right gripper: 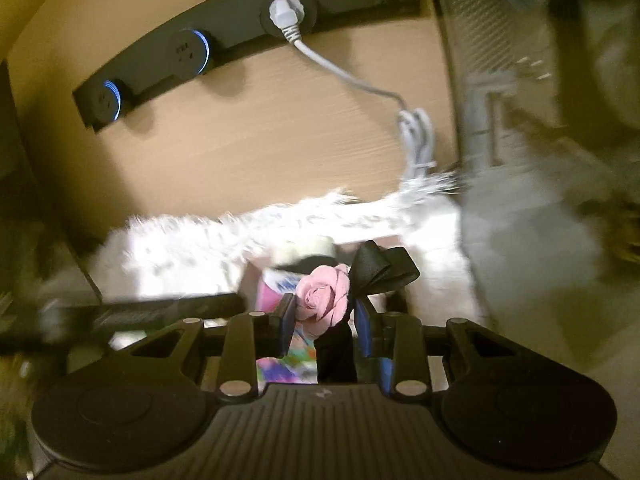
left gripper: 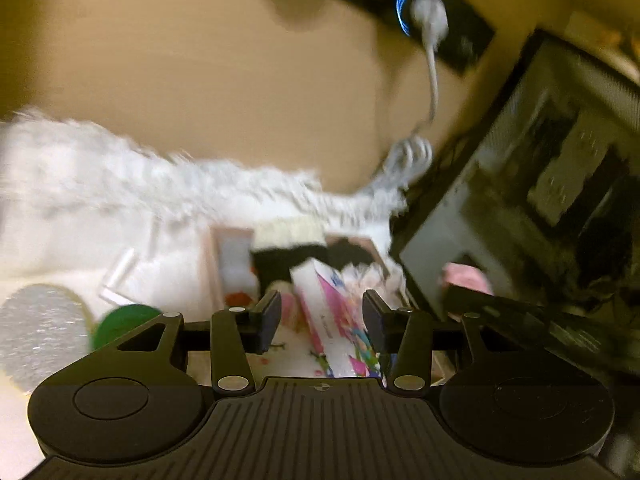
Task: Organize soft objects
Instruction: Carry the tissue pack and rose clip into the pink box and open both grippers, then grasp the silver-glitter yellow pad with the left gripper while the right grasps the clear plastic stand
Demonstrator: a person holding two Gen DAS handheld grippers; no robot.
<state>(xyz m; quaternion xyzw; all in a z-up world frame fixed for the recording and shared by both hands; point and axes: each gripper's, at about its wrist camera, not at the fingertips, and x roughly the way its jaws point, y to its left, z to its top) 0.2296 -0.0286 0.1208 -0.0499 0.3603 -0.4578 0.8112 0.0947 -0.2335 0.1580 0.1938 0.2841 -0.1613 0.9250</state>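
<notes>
I have the pink rose [right gripper: 325, 294] pinched in my right gripper [right gripper: 325, 312] — its jaws are closed on the bloom, with the black ribbon [right gripper: 384, 266] of the same piece sticking up just beside it and a dark stem or tail hanging down between the fingers. It looks like rolled fabric or foam, so I judge it very light and squashy: it will deform rather than slip, but the petals could crease if I squeeze harder, and the ribbon is floppy and may snag on whatever it passes. A better hold would be low on the bloom where the ribbon is tied (the firmest part, I would guess), not on the outer petals. My left gripper [left gripper: 320, 316] has its jaws apart with nothing pressed between them; through the gap I look down at a white-and-pink printed box [left gripper: 332, 316] lying tilted among other bits in a shallow tray [left gripper: 216, 264], though the blur keeps me from telling what else is in there. The tray rests on a white fluffy mat [left gripper: 120, 184] on the counter [left gripper: 200, 80], and the rose hangs above that same cluttered spot in the right view — close over the colourful box, not yet set down. A white cable [right gripper: 340, 72] runs from the black socket strip [right gripper: 168, 64] toward the mat's far edge, well clear of my grip.
</notes>
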